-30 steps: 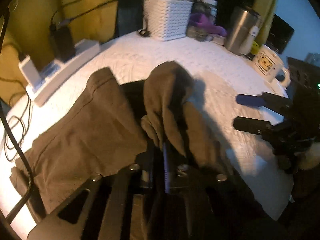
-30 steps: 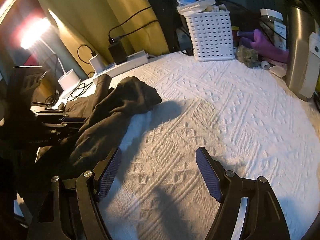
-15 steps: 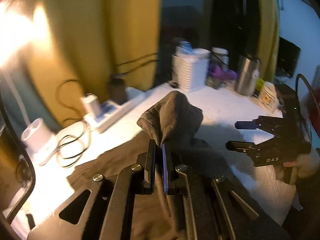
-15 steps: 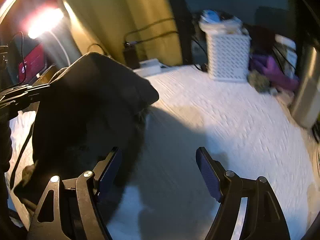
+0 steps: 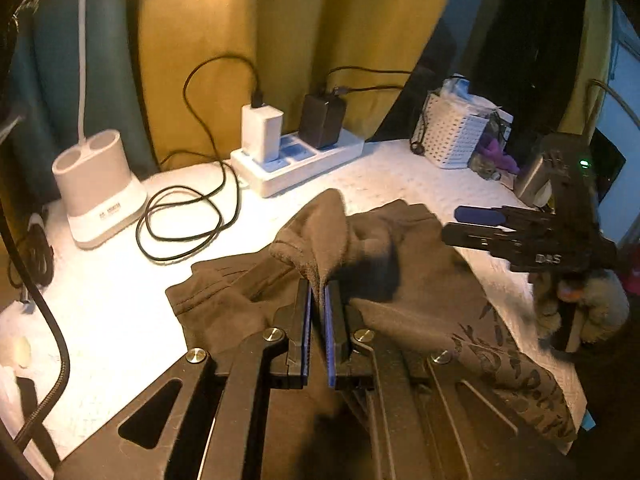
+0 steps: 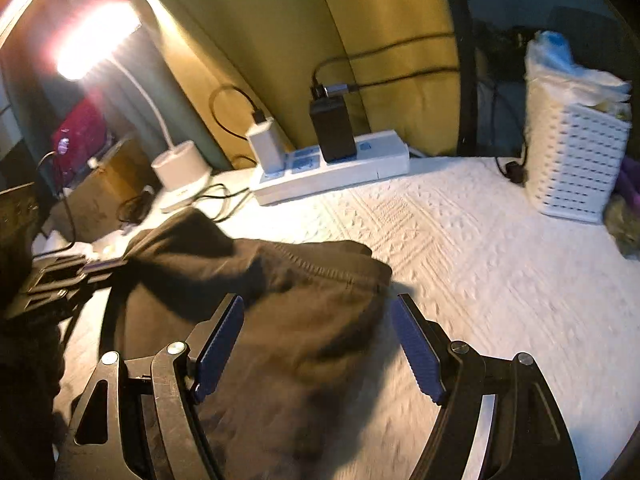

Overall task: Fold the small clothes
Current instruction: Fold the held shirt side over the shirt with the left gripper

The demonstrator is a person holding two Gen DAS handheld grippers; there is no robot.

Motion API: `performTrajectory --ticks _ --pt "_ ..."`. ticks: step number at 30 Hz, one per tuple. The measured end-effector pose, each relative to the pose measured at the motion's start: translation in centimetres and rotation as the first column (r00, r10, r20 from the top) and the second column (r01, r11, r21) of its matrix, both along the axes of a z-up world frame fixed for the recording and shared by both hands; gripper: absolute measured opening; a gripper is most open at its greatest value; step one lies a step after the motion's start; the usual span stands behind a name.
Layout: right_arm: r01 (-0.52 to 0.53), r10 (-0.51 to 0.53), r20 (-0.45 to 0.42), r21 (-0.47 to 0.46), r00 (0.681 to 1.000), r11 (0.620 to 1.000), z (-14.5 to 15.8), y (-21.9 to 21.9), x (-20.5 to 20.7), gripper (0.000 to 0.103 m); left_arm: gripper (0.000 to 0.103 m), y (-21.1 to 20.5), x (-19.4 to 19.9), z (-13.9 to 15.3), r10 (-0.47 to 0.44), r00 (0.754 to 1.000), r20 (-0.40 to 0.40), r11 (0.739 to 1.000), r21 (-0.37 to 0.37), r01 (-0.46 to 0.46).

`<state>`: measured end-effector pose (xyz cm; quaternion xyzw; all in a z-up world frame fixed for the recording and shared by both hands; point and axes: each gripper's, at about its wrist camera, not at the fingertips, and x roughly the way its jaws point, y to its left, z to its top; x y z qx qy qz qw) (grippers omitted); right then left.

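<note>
Pinching a bunched corner of the brown garment near the power strip, the left gripper leaves folding barely begun, while the right gripper hovers open-jawed.

Both wrist views look down, close—sharing, seemingly, the power strip.

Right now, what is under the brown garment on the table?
Under the brown garment lies the white textured table cover. Whether anything else is beneath it cannot be seen; the cloth hides it.
</note>
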<state>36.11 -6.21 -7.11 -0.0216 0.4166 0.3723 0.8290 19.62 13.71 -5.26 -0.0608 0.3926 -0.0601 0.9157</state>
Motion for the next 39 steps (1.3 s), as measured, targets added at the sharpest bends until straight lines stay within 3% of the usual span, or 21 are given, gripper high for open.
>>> performTrajectory --ticks 2,7,9,11,15,18,19,22,23,26,31,39 --pt "0.001 -0.001 -0.005 -0.027 1.0 1.0 -0.9 0.8 0.7 0.077 0.004 0.4 0.1 -0.4 0.01 1.0 -0.004 1.0 0.009 -0.01" --pt "-0.007 0.008 0.015 -0.069 1.0 0.998 -1.9 2.1 1.5 0.063 0.004 1.3 -0.1 -0.9 0.033 0.999 -0.021 0.999 0.038 -0.033" --pt "-0.008 0.01 0.022 -0.073 1.0 0.997 -1.8 2.3 2.0 0.04 0.004 1.6 -0.5 -1.0 0.035 0.999 -0.022 0.999 0.035 -0.035" --pt "-0.022 0.023 0.015 -0.066 1.0 0.998 -1.9 2.5 2.6 0.036 0.004 1.9 -0.6 -1.3 0.038 0.999 -0.028 0.999 0.014 -0.037" --pt "-0.029 0.031 0.025 -0.076 0.999 0.997 -2.0 3.5 3.4 0.036 0.006 2.7 -0.1 -2.0 0.056 0.995 -0.083 0.998 -0.037 -0.059" --pt "-0.012 0.016 0.049 -0.082 0.999 0.997 -1.6 3.4 3.4 0.036 0.007 2.9 -1.2 -1.3 0.073 0.994 -0.081 0.995 -0.06 -0.078" --pt "-0.004 0.009 0.054 -0.086 0.998 0.996 -1.4 3.3 3.3 0.036 0.011 2.8 -1.8 -1.0 0.076 0.994 -0.077 0.995 -0.063 -0.081" --pt "0.023 -0.015 0.072 -0.1 0.997 0.995 -0.8 2.6 2.7 0.037 0.042 2.2 -3.9 -0.1 0.071 0.995 -0.064 0.995 -0.071 -0.075" --pt "0.029 -0.021 0.081 -0.099 0.996 0.995 -0.5 2.1 2.3 0.042 0.044 1.9 -4.5 0.0 0.066 0.996 -0.065 0.995 -0.076 -0.07" --pt "0.031 -0.022 0.106 -0.084 0.994 0.996 0.5 0.8 0.7 0.07 0.044 -0.1 -6.7 0.0 0.024 0.996 -0.081 0.996 -0.083 -0.03" --pt "0.014 -0.002 0.134 -0.088 0.991 0.996 1.6 -0.7 -3.1 0.071 0.044 -3.4 -10.3 -0.7 -0.048 0.994 -0.103 0.989 -0.142 0.033" --pt "-0.01 0.021 0.113 -0.094 0.993 0.996 1.5 -3.2 -10.1 0.071 0.044 -5.8 -13.8 -1.8 -0.072 0.99 -0.121 0.988 -0.145 0.054"
